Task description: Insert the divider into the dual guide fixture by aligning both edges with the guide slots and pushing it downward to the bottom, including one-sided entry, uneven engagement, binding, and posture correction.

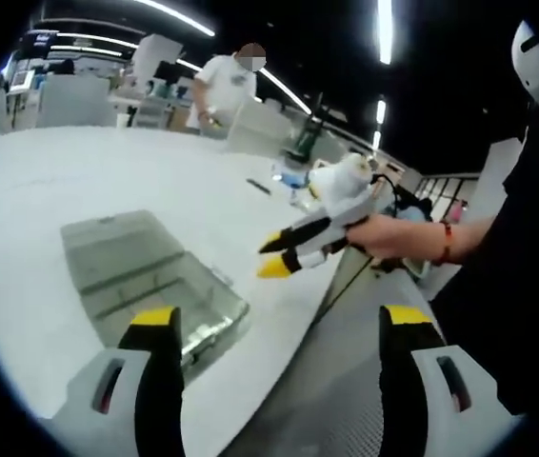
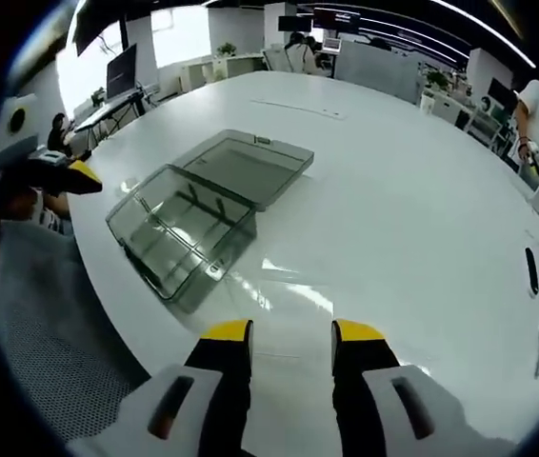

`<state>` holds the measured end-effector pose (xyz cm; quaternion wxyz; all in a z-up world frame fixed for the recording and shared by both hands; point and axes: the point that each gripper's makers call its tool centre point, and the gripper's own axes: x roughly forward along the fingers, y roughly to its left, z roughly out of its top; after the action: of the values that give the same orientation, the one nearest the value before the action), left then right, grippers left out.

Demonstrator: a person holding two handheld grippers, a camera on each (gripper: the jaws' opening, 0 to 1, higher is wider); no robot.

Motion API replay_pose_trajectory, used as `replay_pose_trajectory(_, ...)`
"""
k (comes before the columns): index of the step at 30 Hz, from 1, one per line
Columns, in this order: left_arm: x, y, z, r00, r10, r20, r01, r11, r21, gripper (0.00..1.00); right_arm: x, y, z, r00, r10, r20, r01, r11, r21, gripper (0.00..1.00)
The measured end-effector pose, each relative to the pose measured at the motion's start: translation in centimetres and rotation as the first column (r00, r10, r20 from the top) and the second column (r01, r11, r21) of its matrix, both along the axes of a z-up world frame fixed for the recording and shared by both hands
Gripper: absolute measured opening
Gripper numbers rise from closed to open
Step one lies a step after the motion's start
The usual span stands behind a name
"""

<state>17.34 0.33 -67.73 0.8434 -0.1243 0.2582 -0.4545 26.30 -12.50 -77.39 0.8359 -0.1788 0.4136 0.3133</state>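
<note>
A clear plastic box (image 1: pixel 146 276) with its hinged lid laid open sits near the edge of the white table (image 1: pixel 79 181). Thin ribs cross its inside; I cannot tell a separate divider from them. My left gripper (image 1: pixel 281 322) is wide open above the table edge, just right of the box, with nothing between its jaws. My right gripper (image 1: pixel 275 257), held in a hand, hovers beyond the box's right corner. In the right gripper view the box (image 2: pixel 184 228) and its lid (image 2: pixel 250 167) lie ahead on the left. The right gripper (image 2: pixel 291 335) is open and empty. The left gripper (image 2: pixel 31 214) is at the left edge.
The table edge (image 1: pixel 317 305) runs diagonally, with grey carpet (image 1: pixel 346 400) below it. A white soft toy (image 1: pixel 341 181) and small items lie further along the table. A person in white (image 1: pixel 227 81) stands at the back. A black bar (image 2: pixel 532 271) lies at the table's right.
</note>
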Motion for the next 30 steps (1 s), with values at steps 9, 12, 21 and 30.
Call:
replay_pose_trajectory(9, 0.3, 0.4, 0.2, 0.999, 0.041, -0.008, -0.041, 0.999, -0.021, 0.82, -0.3, 0.7, 1.3, 0.997, 0.058, 0.055, -0.058, 0.998, 0.007, 0.28)
replay_pose_trajectory(12, 0.4, 0.4, 0.5, 0.999, 0.041, -0.01, -0.041, 0.999, -0.029, 0.81, -0.3, 0.9, 1.7, 0.996, 0.069, 0.061, -0.07, 0.997, 0.013, 0.28)
replay_pose_trajectory(21, 1.0, 0.9, 0.9, 0.997, 0.076, -0.005, -0.076, 0.997, -0.034, 0.79, -1.1, 2.4, 2.7, 0.983, 0.144, 0.116, -0.146, 0.989, 0.008, 0.28)
replay_pose_trajectory(30, 0.9, 1.3, 0.7, 0.995, 0.099, -0.024, -0.1, 0.994, -0.044, 0.75, -2.0, 4.0, 3.7, 0.963, 0.213, 0.164, -0.217, 0.976, 0.008, 0.28)
